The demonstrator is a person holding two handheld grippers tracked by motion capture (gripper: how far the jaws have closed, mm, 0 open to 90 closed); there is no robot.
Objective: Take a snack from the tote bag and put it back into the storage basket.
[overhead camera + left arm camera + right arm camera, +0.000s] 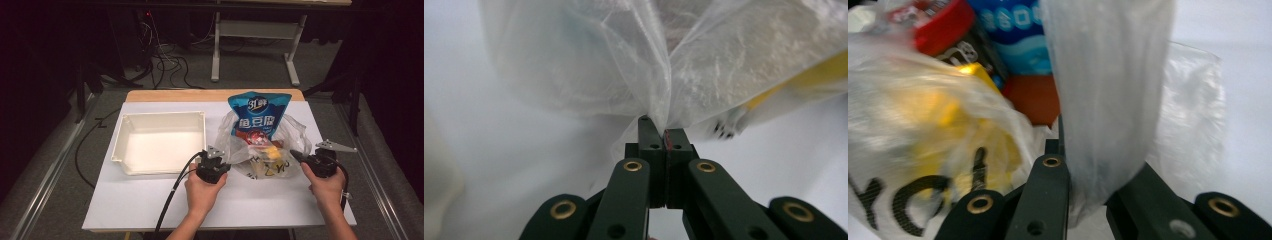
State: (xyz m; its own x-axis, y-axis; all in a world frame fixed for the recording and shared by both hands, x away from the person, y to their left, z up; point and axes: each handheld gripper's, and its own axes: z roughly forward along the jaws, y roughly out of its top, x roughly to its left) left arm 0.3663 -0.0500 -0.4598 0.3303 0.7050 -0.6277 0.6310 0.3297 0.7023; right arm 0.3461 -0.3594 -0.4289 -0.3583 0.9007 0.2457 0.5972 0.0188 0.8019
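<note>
Two bare forearms enter at the bottom of the high view, each hand gripping a black gripper. The left gripper point(212, 161) trails a black cable; the right gripper point(306, 158) carries a grey three-cornered plate. Brass-coloured rivets stud the dark jaw links.

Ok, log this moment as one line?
left claw: shut on plastic bag | right claw: gripping bag handle | blue snack pack inside | bin empty

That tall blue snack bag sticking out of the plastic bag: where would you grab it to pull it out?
By its flat sealed top edge, coming from above. The blue snack bag stands tallest and clear of the plastic bag, whose sides both tools, left and right, are pinching.
</note>
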